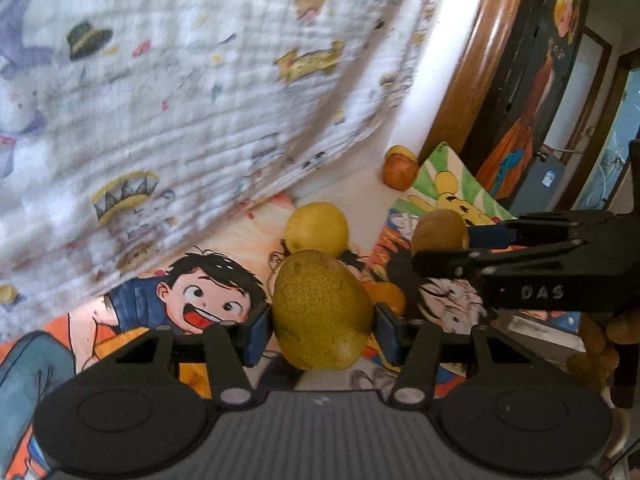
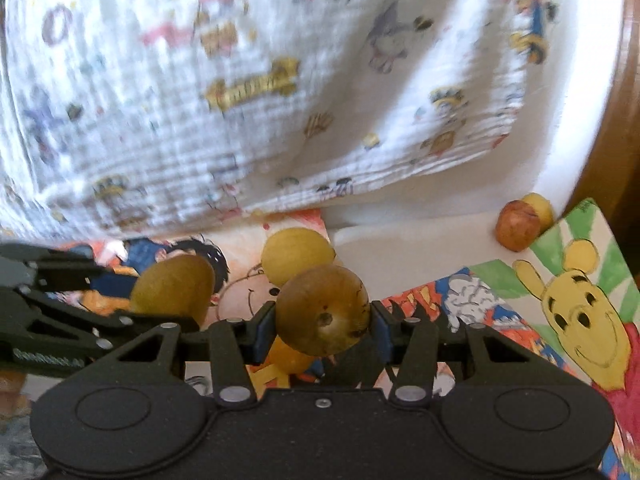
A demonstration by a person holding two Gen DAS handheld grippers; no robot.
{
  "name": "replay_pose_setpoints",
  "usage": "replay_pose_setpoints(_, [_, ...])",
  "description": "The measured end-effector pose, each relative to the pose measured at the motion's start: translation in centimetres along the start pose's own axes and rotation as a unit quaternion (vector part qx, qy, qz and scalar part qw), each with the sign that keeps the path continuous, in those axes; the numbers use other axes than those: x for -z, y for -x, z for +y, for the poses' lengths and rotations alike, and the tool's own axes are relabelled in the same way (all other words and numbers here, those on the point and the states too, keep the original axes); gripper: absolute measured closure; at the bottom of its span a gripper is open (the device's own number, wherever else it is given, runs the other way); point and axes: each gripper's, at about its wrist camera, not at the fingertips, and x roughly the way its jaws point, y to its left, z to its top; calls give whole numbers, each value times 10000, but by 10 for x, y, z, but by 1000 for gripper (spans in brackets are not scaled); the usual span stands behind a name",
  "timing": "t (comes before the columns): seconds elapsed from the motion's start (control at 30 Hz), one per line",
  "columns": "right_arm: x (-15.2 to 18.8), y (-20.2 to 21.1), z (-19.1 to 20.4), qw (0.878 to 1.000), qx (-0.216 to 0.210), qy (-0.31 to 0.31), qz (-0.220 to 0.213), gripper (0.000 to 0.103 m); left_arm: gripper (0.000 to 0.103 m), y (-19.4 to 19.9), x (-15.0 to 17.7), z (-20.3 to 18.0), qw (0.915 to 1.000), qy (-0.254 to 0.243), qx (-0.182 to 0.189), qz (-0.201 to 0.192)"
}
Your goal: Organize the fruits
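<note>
ahead of me a white cartoon-print cloth (image 1: 192, 92) hangs over the cartoon-drawing surface (image 1: 224, 276); a curved wooden frame (image 1: 476, 68) stands right, bright daylight beyond.

A white cartoon-print cloth (image 1: 172, 92) hangs at the far side, its hem reaching the table (image 2: 400, 224). Cartoon drawings (image 1: 208, 296) cover the near table; a yellow bear picture (image 2: 580, 312) lies right. A brown wooden frame (image 1: 476, 64) curves far right.

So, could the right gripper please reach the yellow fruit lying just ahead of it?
Probably not yet: the right gripper is shut on a brownish pear, though the yellow fruit itself lies unobstructed.
</note>
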Motion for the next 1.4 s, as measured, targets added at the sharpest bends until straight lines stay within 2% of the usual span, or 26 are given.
replay_pose_setpoints(0.33, [8,95,6,9957,446,-560,-592,52,45,46,9,-29,9992,-101,331,-191])
replay_pose_setpoints(0.73, [81,182,26,9873,1016,-991,-720,52,45,93,56,-72,9952,-419,882,43])
replay_pose_setpoints(1.0, [142,222,47,9742,1535,-1520,-655,52,45,103,86,-97,9877,-717,1348,323])
replay_pose_setpoints(1.2, [186,241,55,9595,1959,-1943,-571,52,45,105,104,-112,9820,-964,1531,546])
replay_pose_setpoints(1.4, [215,244,58,9513,2115,-2201,-425,52,45,104,115,-124,9774,-1131,1634,726])
